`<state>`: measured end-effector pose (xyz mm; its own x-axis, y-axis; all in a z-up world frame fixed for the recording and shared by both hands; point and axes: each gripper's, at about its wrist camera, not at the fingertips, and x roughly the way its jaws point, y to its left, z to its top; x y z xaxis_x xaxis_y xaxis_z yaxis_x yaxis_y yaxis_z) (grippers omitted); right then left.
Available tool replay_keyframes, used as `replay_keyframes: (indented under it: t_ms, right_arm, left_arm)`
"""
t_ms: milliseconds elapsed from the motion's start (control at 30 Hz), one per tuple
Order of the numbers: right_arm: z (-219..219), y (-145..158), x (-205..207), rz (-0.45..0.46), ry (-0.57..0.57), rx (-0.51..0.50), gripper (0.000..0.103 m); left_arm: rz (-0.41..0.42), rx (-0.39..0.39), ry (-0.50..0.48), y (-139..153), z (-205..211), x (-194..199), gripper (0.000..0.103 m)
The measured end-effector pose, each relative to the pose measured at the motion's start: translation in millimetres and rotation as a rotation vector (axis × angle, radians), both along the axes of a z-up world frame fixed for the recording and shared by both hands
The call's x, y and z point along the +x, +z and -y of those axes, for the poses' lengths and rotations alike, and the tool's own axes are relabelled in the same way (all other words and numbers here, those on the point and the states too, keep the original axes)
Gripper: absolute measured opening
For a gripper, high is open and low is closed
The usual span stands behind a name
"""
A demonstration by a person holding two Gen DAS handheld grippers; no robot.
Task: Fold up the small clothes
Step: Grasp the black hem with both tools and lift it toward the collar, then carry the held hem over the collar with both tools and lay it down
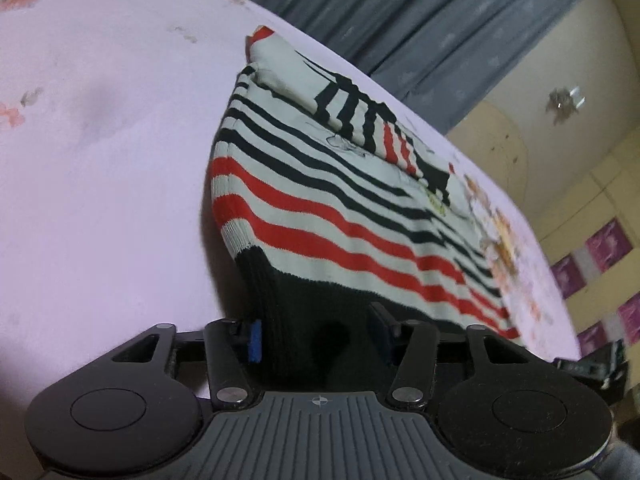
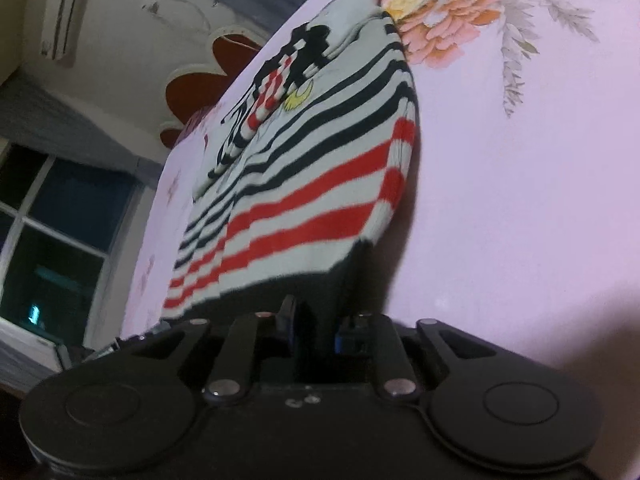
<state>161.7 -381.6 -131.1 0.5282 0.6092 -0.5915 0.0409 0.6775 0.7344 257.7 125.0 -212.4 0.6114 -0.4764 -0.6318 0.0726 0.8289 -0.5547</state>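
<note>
A small knit sweater (image 1: 320,208) with red, black and white stripes and a black hem lies on a pink floral bedsheet (image 1: 100,160). My left gripper (image 1: 316,336) is shut on the black hem at the sweater's near left corner and lifts it off the sheet. In the right wrist view the same sweater (image 2: 304,184) stretches away from me. My right gripper (image 2: 316,328) is shut on the black hem at the near right corner, also raised. The rest of the sweater, with a cartoon print (image 2: 288,68), rests flat.
The bedsheet (image 2: 520,200) has a flower print (image 2: 436,28) beside the sweater's far end. Grey curtains (image 1: 420,20) and a cream wall are beyond the bed. A dark window (image 2: 52,220) and a wall air conditioner (image 2: 66,16) show at the left.
</note>
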Motion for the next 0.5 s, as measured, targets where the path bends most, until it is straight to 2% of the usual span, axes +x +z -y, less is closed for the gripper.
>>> replay_keyframes:
  t_ms: [33, 67, 167, 200, 233, 267, 300, 367, 433, 500]
  right_arm:
    - [0, -1, 0, 0.000, -0.012, 0.007, 0.006]
    - [1, 0, 1, 0.005, -0.022, 0.007, 0.006]
    - [3, 22, -4, 0.106, -0.033, 0.001, 0.006]
    - [5, 31, -7, 0.145, -0.033, 0.016, 0.006]
    - [8, 38, -10, 0.177, -0.037, 0.023, 0.005]
    - [10, 37, -10, 0.181, -0.045, 0.010, 0.005]
    - [11, 29, -6, 0.138, -0.048, -0.023, 0.005]
    - [10, 5, 5, 0.003, -0.034, -0.079, 0.005]
    - [14, 8, 3, 0.027, -0.060, -0.022, 0.005]
    - [20, 22, 4, 0.074, -0.090, 0.024, 0.005]
  left_arm:
    - [-0.009, 0.020, 0.006, 0, -1, 1, 0.006]
    - [-0.006, -0.004, 0.028, 0, -4, 1, 0.006]
    - [0.109, -0.099, 0.119, 18, -22, -21, 0.006]
    - [0.109, -0.094, 0.136, 19, -26, -24, 0.006]
    - [0.082, -0.056, 0.142, 16, -26, -24, 0.006]
    - [0.041, -0.004, 0.136, 8, -23, -22, 0.006]
    - [-0.002, 0.023, 0.133, -1, -22, -19, 0.006]
    - [-0.002, -0.014, 0.161, -4, -23, -20, 0.006]
    - [0.017, -0.034, 0.173, 3, -25, -22, 0.006]
    - [0.053, -0.089, 0.189, 14, -30, -20, 0.006]
